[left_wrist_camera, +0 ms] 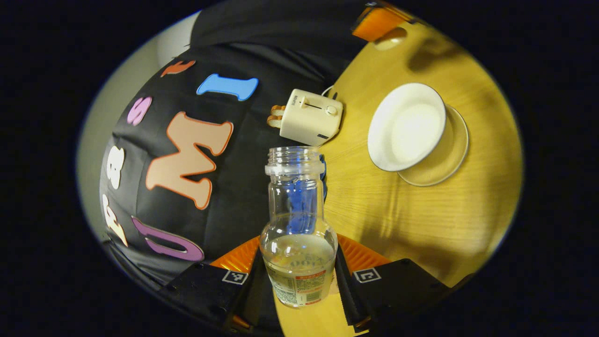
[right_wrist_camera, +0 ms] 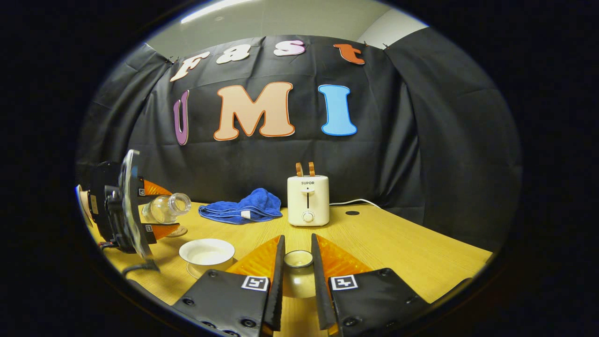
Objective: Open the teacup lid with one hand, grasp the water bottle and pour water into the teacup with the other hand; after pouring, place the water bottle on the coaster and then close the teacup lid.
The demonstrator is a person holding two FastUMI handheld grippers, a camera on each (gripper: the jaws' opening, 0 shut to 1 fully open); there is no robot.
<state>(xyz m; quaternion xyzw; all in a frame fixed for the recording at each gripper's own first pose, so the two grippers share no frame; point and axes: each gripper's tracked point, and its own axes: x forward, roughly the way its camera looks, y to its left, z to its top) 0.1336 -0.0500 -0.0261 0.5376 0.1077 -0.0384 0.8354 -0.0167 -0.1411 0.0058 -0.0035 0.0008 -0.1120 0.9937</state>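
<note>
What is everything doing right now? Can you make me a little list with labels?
left gripper: shut on the water bottle, which is tilted, open at the top, partly filled
right gripper: holding the lid, lifted off the cup
teacup: open, on its saucer, on the table
toaster: upright at the back
blue towel: crumpled beside the toaster
pouring: not yet seen

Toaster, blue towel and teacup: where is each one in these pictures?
Toaster (right_wrist_camera: pixel 308 200): right gripper view, front face.
Blue towel (right_wrist_camera: pixel 243 207): right gripper view, middle of the folds.
Teacup (left_wrist_camera: pixel 406 126): left gripper view, inside of the bowl.
</note>
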